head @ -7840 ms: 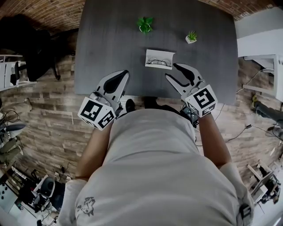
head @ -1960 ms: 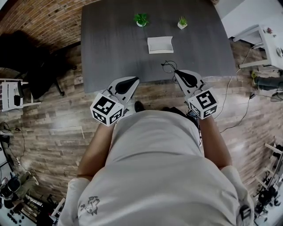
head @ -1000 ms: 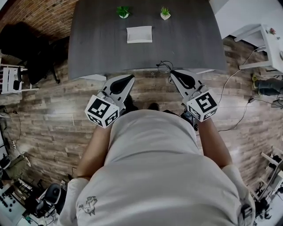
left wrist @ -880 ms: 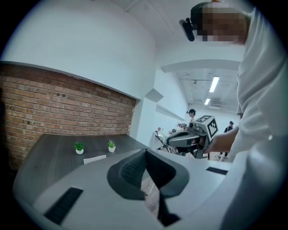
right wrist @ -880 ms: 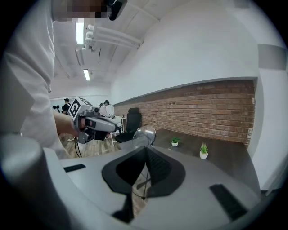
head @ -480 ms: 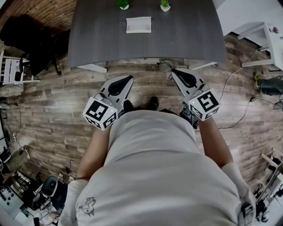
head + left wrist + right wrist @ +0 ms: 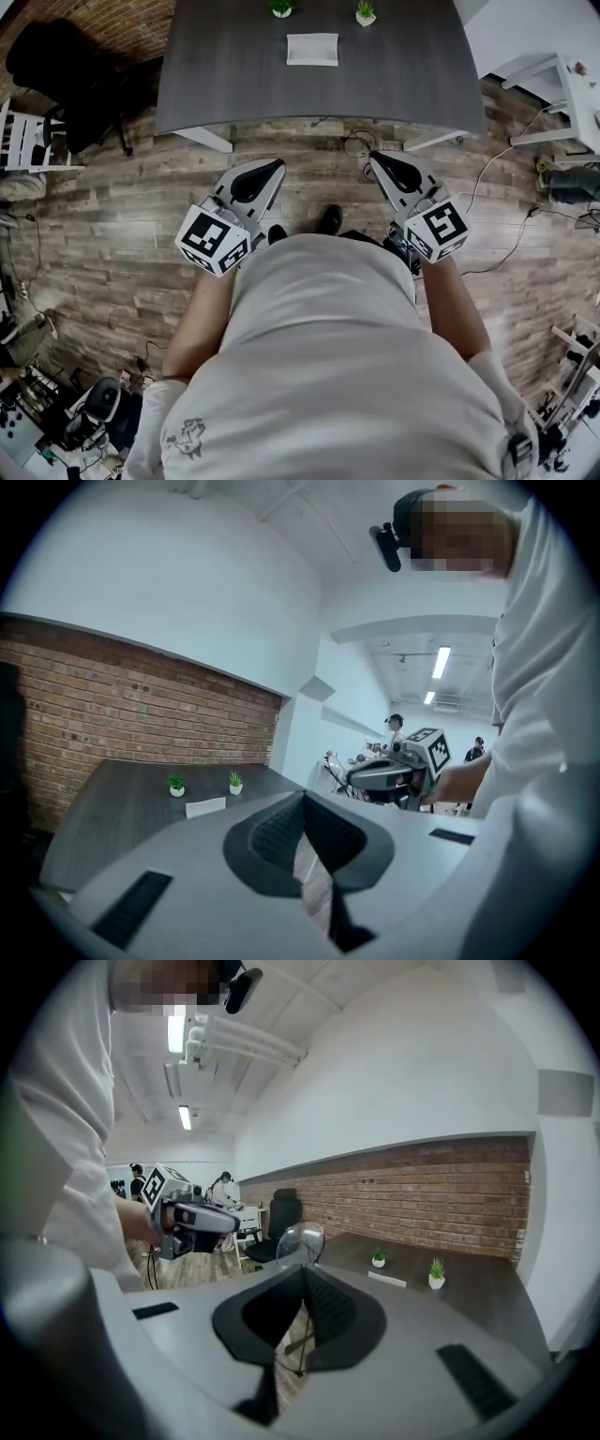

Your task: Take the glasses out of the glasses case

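floor ahead: bare wood floor (image 7: 309,192), open right up to the table (image 7: 225,75).
table front: near half bare, free to pass over.
table back: case (image 7: 312,49), two small plants (image 7: 281,8) behind it.
left: black chair (image 7: 61,70) beside the table.
right: white desk (image 7: 572,89), cable (image 7: 514,249) across the floor.

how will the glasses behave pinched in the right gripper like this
Probably light: the glasses are thin wire around round lenses, and the right gripper carries them in one narrow pinch. Likely fragile and springy, so a hard squeeze could bend the frame. The wire showing below the pads may swing as they are carried.
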The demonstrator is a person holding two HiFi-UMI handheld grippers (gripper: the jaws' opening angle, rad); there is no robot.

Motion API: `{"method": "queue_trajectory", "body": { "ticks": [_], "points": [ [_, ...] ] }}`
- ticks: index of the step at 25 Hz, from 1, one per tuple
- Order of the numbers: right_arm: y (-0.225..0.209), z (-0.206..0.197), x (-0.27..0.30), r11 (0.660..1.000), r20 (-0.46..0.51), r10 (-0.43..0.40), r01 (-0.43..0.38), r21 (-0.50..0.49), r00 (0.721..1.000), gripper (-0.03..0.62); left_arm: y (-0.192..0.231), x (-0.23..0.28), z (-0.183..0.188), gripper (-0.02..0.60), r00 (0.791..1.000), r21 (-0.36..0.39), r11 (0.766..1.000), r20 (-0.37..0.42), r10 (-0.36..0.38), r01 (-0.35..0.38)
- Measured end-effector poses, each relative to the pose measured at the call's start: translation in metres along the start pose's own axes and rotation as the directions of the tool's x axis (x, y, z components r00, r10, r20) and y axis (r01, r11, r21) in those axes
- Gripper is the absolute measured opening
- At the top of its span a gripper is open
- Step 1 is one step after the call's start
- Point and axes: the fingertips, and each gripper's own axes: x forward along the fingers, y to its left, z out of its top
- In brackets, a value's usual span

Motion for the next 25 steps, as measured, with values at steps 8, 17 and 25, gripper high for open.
{"method": "queue_trajectory", "body": {
  "ticks": [8,17,25],
  "points": [
    [0.058,0.015,0.021,1.000,0.013,-0.021,0.021,-0.008,1.000,0.014,0.017,-0.060,0.000,0.011,1.000,0.005,1.000,0.013,-0.019,0.019],
    [0.115,0.018,0.034,0.999,0.014,-0.044,0.044,-0.009,0.999,0.014,0.026,-0.116,-0.006,0.011,0.998,0.021,0.998,0.021,-0.053,0.053],
    [0.149,0.018,0.046,0.998,0.016,-0.056,0.056,0.005,0.998,0.014,0.034,-0.147,-0.011,0.011,0.997,0.028,0.997,0.024,-0.077,0.076]
  ]
}}
